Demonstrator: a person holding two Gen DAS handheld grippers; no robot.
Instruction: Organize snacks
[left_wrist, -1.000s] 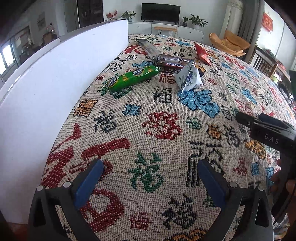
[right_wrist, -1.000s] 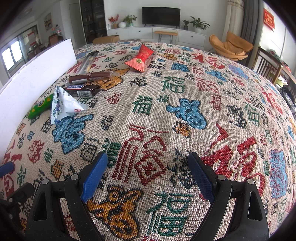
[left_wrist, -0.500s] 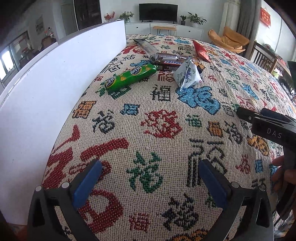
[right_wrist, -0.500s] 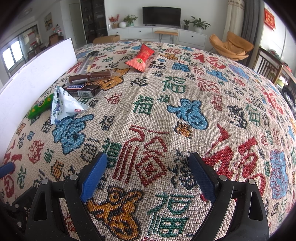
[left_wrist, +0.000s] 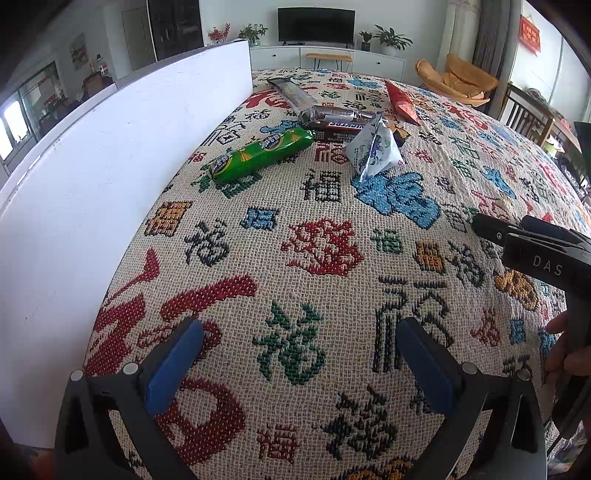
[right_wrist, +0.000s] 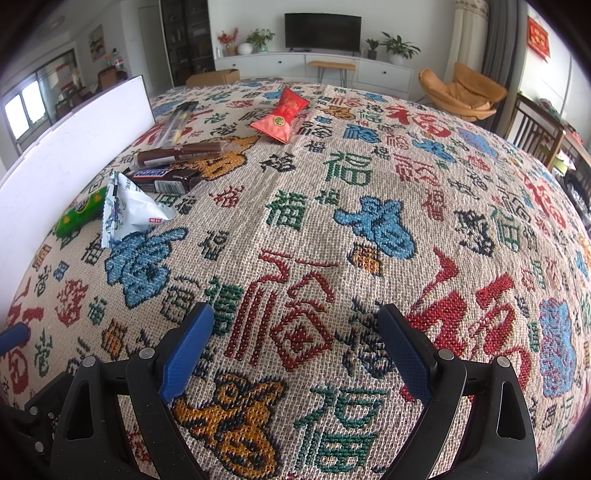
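Well ahead of the left gripper (left_wrist: 299, 354), jaws wide apart and empty: green snack roll (left_wrist: 260, 155) ahead-left, Snickers bar (left_wrist: 345, 127) and white pouch (left_wrist: 376, 153) ahead-right. Best to advance low over the cloth (left_wrist: 321, 254), straddle the roll across its width, then close. Right gripper (right_wrist: 295, 345) likewise spread, empty; red packet (right_wrist: 282, 116) far ahead.

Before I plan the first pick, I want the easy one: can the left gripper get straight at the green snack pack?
Probably yes. The left gripper is open and empty, and only bare tablecloth lies between it and the green snack pack. The white board stands close on its left, so approach from the right.
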